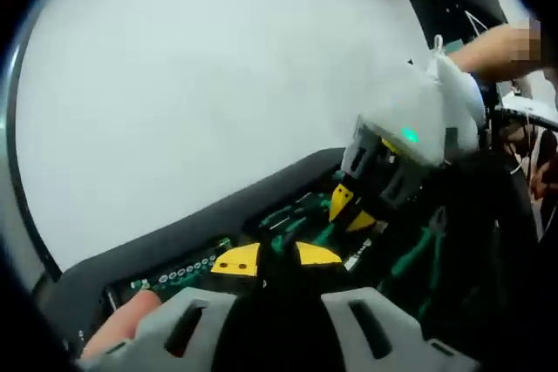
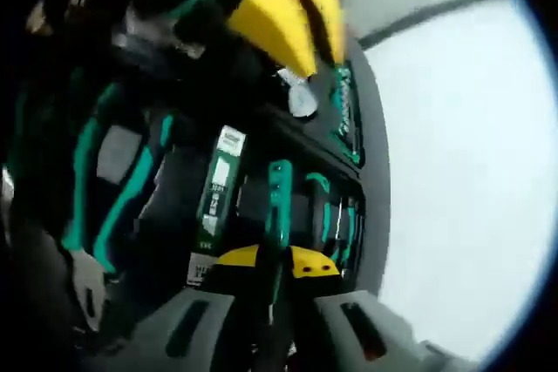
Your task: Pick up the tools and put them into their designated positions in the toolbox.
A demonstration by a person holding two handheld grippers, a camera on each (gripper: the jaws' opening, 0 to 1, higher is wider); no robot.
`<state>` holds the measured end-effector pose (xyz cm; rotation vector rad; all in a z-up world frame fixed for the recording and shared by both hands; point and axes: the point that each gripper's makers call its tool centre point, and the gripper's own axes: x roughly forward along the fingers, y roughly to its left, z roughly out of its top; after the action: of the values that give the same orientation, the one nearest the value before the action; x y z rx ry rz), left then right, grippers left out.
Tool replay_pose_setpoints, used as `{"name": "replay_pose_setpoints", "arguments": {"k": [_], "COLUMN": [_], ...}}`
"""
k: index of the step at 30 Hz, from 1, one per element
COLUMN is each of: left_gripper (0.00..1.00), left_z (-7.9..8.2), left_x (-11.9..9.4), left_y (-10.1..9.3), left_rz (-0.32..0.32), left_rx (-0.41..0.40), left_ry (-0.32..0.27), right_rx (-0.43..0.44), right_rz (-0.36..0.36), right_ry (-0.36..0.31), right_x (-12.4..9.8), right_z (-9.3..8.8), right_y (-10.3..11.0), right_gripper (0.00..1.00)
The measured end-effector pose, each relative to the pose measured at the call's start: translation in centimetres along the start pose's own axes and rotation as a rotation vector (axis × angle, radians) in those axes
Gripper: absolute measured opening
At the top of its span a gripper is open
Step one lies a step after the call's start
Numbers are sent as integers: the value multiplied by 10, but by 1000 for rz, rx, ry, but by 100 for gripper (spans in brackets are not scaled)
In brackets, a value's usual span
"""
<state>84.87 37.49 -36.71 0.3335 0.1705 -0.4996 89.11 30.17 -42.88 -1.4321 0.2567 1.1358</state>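
Right tool [image 2: 277, 260] clamped on green screwdriver [image 2: 279, 202] over toolbox [image 2: 370, 172], left tool [image 1: 275, 259] state unclear.

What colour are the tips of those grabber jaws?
Bright yellow. It shows best in the right gripper view, on the left gripper coming in at the top.

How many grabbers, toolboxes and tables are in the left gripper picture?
Grippers: 2, the left gripper and the right gripper
Toolbox: 1
Table: 1
Total: 4
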Motion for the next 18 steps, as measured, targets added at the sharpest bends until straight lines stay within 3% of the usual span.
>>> {"name": "replay_pose_setpoints", "arguments": {"k": [1,2,3,5,7,8,11,13,15,16,17,18], "left_gripper": [15,15,15,15,15,15,14,14,16,18,20,23], "left_z": [0,5,4,-9,-13,-9,-3,9,20,24,25,23], "left_x": [2,7,10,20,28,30,23,15,1,-9,-14,-19], "left_y": [-4,-12,-17,-12,-5,-5,-1,-2,-16,-34,-45,-58], "left_rz": [-30,-98,-127,-119,-136,-135,-161,-157,-228,-325,-375,-434], "left_rx": [-38,-92,-92,23,93,76,83,108,175,239,252,241], "left_ry": [-8,-38,-23,79,120,109,87,28,-37,-83,-99,-97], "right_rx": [93,131,157,209,277,336,647,825,908,904,903,929], "right_rz": [27,54,63,132,184,247,415,570,717,762,753,754], "right_ry": [13,-10,-32,-42,-41,-87,-170,-224,-233,-221,-221,-165], "right_x": [-2,-1,-2,-5,-5,-8,-26,-43,-55,-55,-49,-39], "right_z": [1,3,4,3,-2,2,17,27,30,27,23,14], "right_y": [-2,-5,-9,-3,-6,-4,-9,-6,8,18,22,31], "right_gripper": [8,4,4,4,4,4,4,4,4,4,4,4]}}
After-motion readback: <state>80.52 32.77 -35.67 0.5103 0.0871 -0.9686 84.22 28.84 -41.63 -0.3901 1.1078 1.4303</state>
